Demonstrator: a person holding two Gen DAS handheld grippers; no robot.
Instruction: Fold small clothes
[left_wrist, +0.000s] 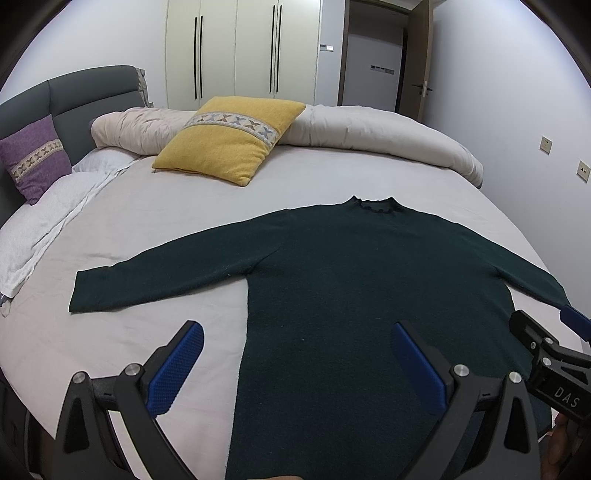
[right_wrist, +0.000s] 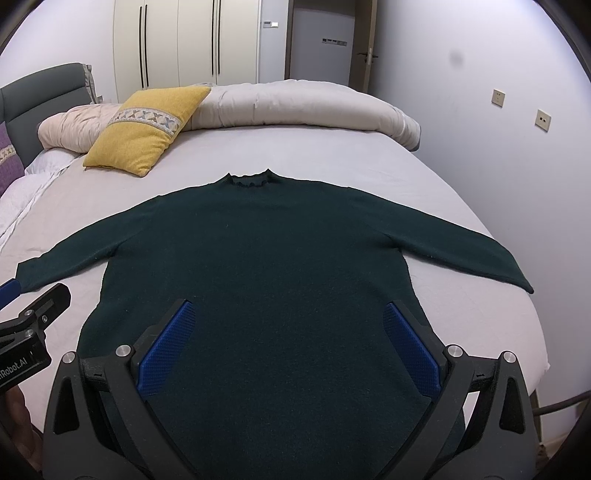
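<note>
A dark green sweater (left_wrist: 354, 280) lies flat on the bed, collar at the far side, both sleeves spread out to the sides. It also shows in the right wrist view (right_wrist: 280, 266). My left gripper (left_wrist: 295, 332) is open and empty, held above the sweater's lower left edge. My right gripper (right_wrist: 288, 314) is open and empty, held above the sweater's lower middle. The right gripper also shows at the right edge of the left wrist view (left_wrist: 546, 332), and the left gripper at the left edge of the right wrist view (right_wrist: 33, 299).
The bed (left_wrist: 177, 229) has a light grey sheet. A yellow cushion (left_wrist: 232, 136), a rolled duvet (left_wrist: 369, 133) and a purple cushion (left_wrist: 33, 158) lie at the far side. The wall (right_wrist: 517, 166) is close on the right.
</note>
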